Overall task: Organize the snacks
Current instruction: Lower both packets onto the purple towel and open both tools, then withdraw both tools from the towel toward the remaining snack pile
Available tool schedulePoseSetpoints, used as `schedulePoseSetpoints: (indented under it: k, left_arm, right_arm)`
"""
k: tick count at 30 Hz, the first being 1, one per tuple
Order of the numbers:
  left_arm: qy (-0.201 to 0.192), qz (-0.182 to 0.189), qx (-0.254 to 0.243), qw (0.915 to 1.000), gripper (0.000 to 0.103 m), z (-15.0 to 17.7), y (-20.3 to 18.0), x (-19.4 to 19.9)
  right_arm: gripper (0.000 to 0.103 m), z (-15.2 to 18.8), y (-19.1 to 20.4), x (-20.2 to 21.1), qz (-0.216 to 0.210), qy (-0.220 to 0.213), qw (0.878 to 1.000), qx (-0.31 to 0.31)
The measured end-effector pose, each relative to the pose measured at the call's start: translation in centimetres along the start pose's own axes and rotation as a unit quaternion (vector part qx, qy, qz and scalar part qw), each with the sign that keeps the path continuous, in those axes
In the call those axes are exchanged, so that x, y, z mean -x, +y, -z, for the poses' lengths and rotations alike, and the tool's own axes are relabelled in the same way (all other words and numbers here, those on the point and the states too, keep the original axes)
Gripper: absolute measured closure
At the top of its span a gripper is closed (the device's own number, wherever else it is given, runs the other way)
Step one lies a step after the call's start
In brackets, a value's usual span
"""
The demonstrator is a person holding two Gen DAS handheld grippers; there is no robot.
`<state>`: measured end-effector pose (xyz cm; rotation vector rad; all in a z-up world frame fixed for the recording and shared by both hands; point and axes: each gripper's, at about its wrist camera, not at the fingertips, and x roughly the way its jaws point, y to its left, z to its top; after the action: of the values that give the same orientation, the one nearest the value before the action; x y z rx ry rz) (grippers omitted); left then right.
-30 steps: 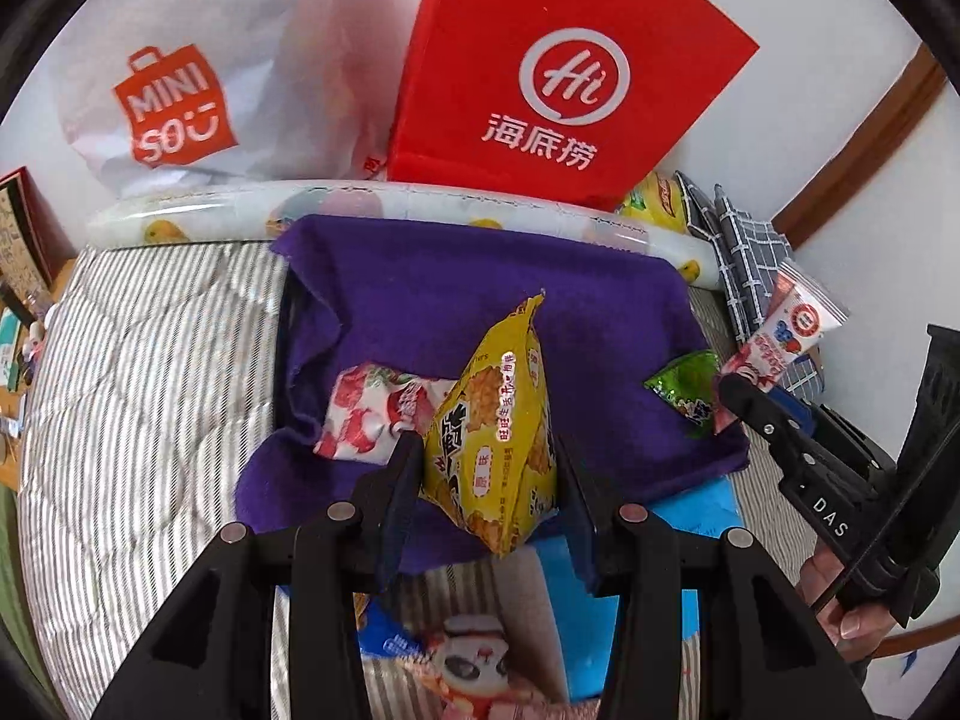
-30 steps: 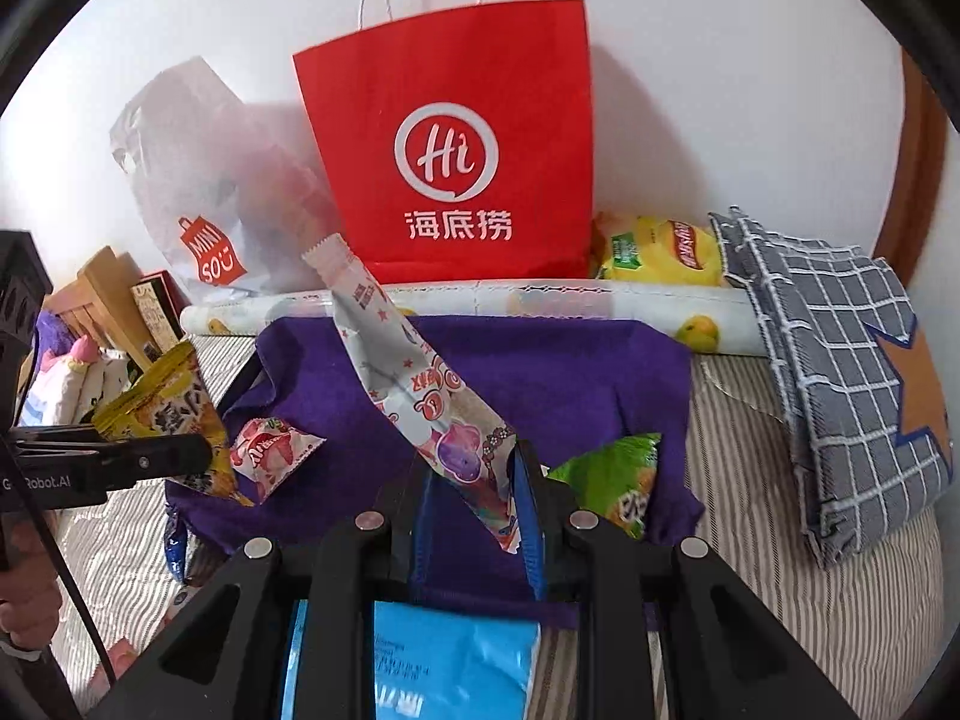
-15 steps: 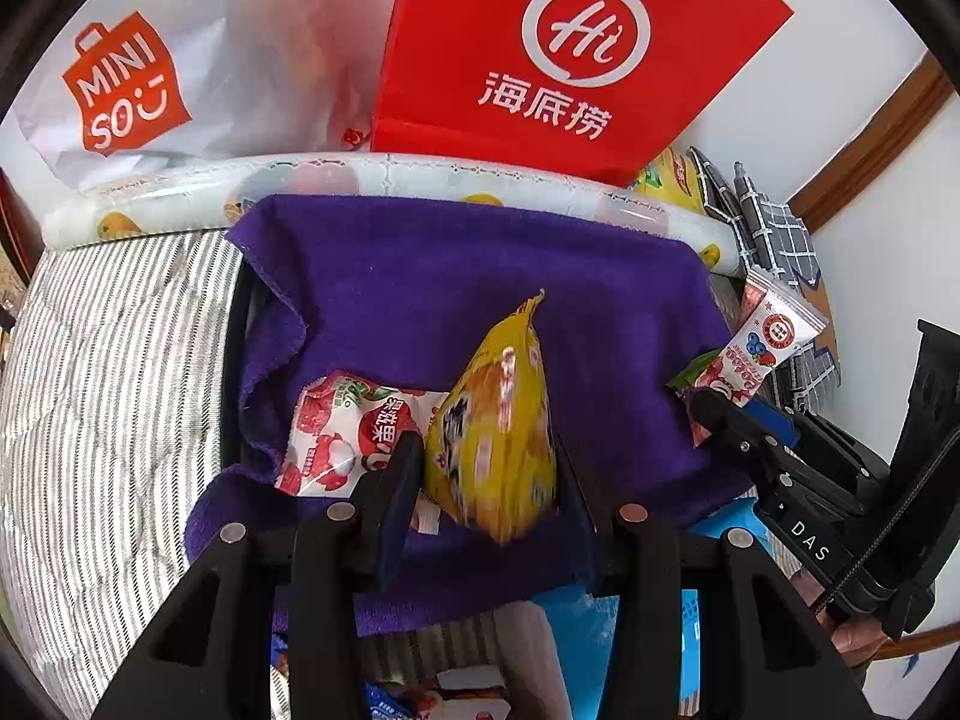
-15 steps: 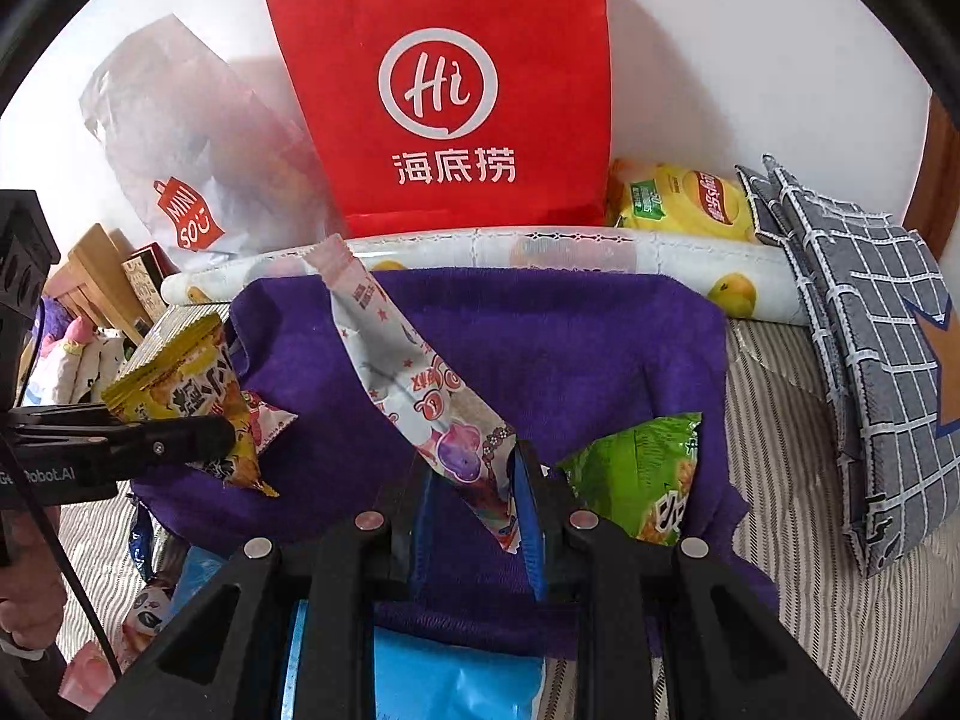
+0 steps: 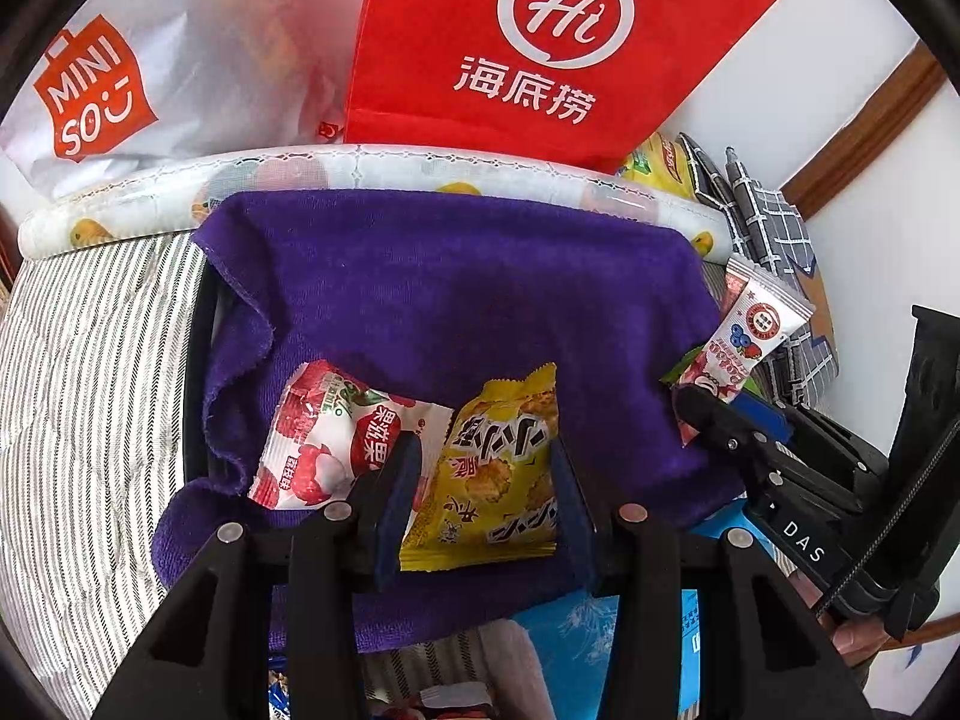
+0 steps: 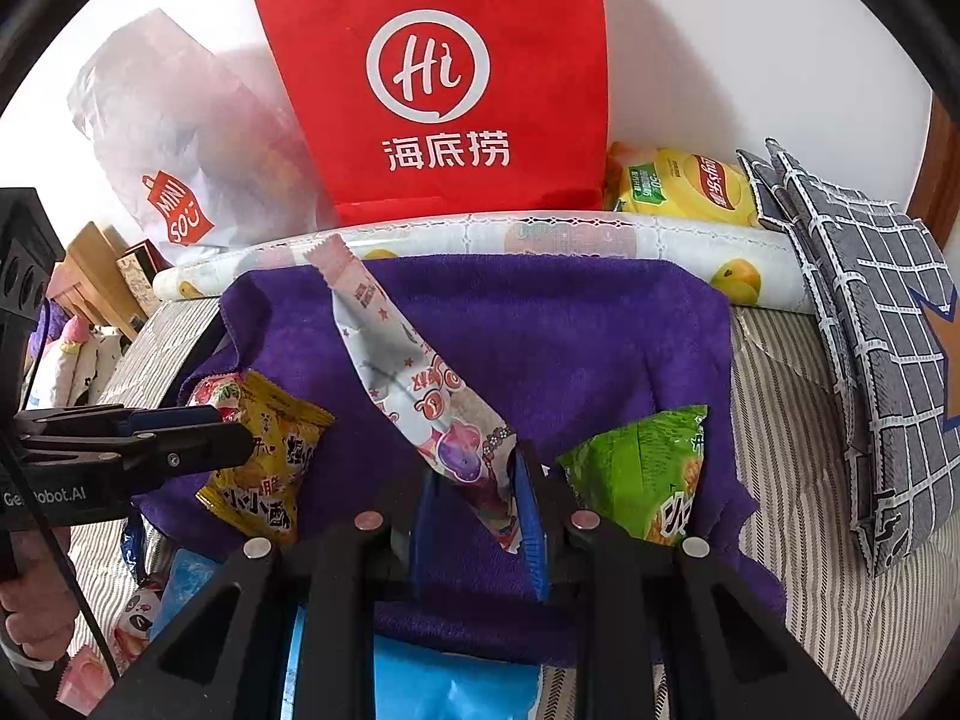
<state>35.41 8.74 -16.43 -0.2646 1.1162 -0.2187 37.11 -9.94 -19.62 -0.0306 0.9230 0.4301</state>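
Progress entry: 2 packets already lie on the purple towel (image 5: 456,300), the red-and-white lychee packet (image 5: 324,438) at its left front and the green packet (image 6: 642,474) at its right front; 2 more are in hand, so placement looks roughly half done, with further wrappers visible off the towel's near edge (count unclear, view cut off there). Left gripper (image 5: 480,492): jaws partly apart, clamped on the yellow snack packet (image 5: 498,468), which sits low over the towel's front, just beside the lychee packet; whether its bottom edge touches the cloth I cannot tell. Its long axis runs front to back, top seal pointing toward the red paper bag (image 5: 540,42). Right gripper (image 6: 474,492): jaws nearly together, pinching the lower end of the long stick packet (image 6: 414,378). Stick's long axis rises diagonally up and to the left, free end aimed at the fruit-print roll (image 6: 540,234). Remaining: release both, then collect the strays.
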Motion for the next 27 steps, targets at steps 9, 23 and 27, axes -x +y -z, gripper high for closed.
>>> schedulePoseSetpoints:
  k: [9, 23, 27]
  left_arm:
    - [-0.018, 0.003, 0.005, 0.9998, 0.036, 0.5, 0.6, 2.1]
    - [-0.049, -0.007, 0.023, 0.9985, 0.035, 4.4, 0.9, 8.5]
    - [-0.059, -0.01, 0.026, 0.9979, 0.035, 6.4, 0.8, 10.6]
  right_arm:
    - [0.077, 0.3, 0.2, 0.9, 0.019, -0.001, 1.0, -0.005]
    - [0.054, 2.3, 2.1, 8.3, 0.03, -0.058, 0.998, -0.013]
    - [0.054, 3.9, 2.6, 10.6, 0.045, -0.075, 0.996, -0.013]
